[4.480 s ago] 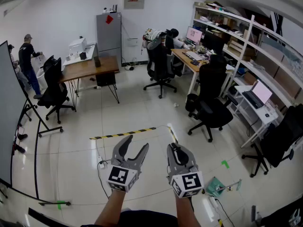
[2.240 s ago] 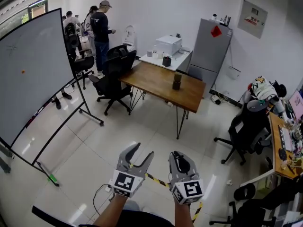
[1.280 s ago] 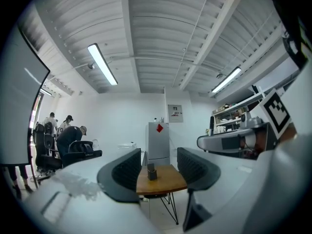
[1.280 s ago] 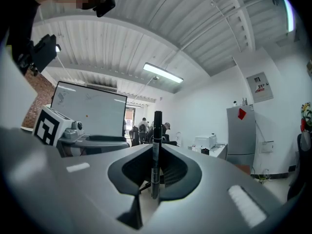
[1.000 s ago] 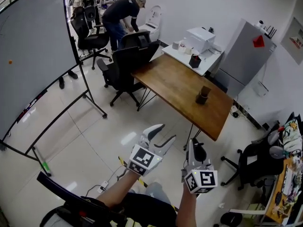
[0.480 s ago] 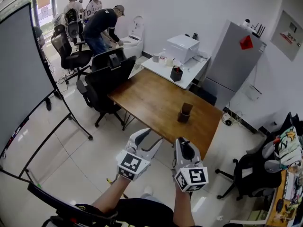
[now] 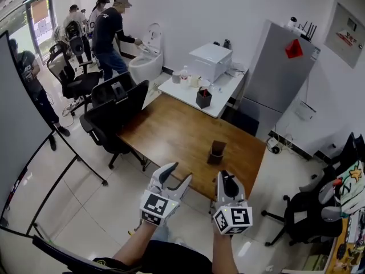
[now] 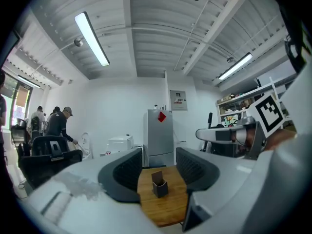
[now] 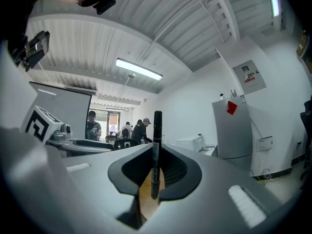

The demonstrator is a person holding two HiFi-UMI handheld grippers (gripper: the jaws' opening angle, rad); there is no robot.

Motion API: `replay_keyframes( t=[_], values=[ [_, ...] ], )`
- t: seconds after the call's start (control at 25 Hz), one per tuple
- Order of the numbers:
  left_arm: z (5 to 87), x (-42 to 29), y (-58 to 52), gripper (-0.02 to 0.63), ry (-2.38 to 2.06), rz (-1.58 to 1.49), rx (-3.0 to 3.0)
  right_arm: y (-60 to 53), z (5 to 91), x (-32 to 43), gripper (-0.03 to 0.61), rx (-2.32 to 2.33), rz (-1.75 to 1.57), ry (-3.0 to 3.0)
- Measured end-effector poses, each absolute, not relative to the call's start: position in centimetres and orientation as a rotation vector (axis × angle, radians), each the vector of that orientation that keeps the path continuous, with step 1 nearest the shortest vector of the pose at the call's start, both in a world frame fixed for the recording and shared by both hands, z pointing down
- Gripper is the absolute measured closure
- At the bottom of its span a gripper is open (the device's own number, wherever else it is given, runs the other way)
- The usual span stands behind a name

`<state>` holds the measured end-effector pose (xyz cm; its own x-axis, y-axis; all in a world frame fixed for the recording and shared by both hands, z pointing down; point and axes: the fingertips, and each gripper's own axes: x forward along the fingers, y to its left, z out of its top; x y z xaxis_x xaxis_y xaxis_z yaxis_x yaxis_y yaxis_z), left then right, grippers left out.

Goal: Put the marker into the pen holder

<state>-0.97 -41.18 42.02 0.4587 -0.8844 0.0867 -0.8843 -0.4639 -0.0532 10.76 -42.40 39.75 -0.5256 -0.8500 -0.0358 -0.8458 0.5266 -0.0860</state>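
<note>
I hold the marker (image 9: 156,155) clamped in my right gripper (image 7: 227,180) (left gripper (image 7: 174,173) part-open, empty), next needing to reach the holder (image 7: 216,152) on the desk (image 7: 165,133).

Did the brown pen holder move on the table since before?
No. The pen holder stays near the end of the wooden table closest to the grey fridge.

Black slim marker (image 9: 156,150) stands upright, clamped between the right gripper (image 7: 227,182) jaws. Dark pen holder (image 7: 216,152) stands upright on the wooden table (image 7: 171,133), well apart.
</note>
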Motion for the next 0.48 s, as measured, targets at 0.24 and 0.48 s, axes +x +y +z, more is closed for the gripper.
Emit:
replay_keyframes(
  t=[0.24, 0.48],
  values=[
    [42.1, -2.3, -49.4, 0.397, 1.521, -0.133, -2.718, -49.9, 39.5, 8.1, 0.540, -1.559, -0.027, 2.662],
    [40.5, -4.1, -56.2, 0.397, 1.408, -0.088, -2.725, -56.5, 37.5, 6.2, 0.540, -1.614, 0.057, 2.638]
  ],
)
